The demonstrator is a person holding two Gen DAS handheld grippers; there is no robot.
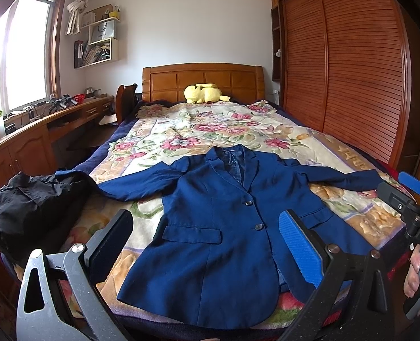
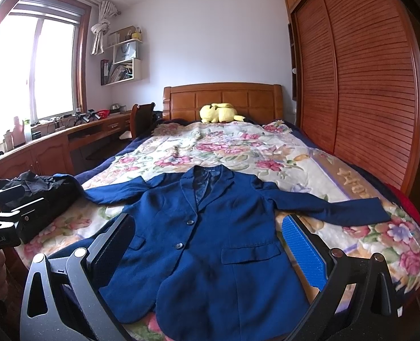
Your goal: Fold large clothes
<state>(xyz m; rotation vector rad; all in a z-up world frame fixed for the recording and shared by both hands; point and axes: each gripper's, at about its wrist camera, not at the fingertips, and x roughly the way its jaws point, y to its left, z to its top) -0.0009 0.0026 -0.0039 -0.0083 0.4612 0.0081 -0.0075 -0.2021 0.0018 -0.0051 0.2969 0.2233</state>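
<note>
On the bed (image 1: 119, 130), over a flowered blanket (image 1: 181, 139), a blue jacket (image 1: 210, 227) lies face up and spread flat, collar toward the headboard (image 1: 202, 81) and hem toward the foot of the bed. Both sleeves stretch out to the sides, the two front buttons look done up, and the pocket flaps lie smooth. No part of it is turned over on itself, so the folding does not appear to have begun; the laying out looks finished, and every fold is left to do: sleeves in, sides in, then the body doubled.

The left gripper (image 1: 210, 253) hangs above the lower part of the jacket with its fingers spread wide and nothing between them. The right gripper (image 2: 210, 250) hangs likewise over the jacket's lower front, fingers wide apart and bare. Neither seems to touch the cloth, though the height above it is hard to judge from these views.

A heap of black clothes (image 1: 28, 207) sits at the left edge of the bed, just beside the end of the jacket's sleeve; whether the two touch I cannot tell. A yellow plush toy (image 1: 205, 92) rests against the headboard, well apart from the jacket. A wooden wardrobe (image 1: 346, 56) runs along the right side of the bed.
</note>
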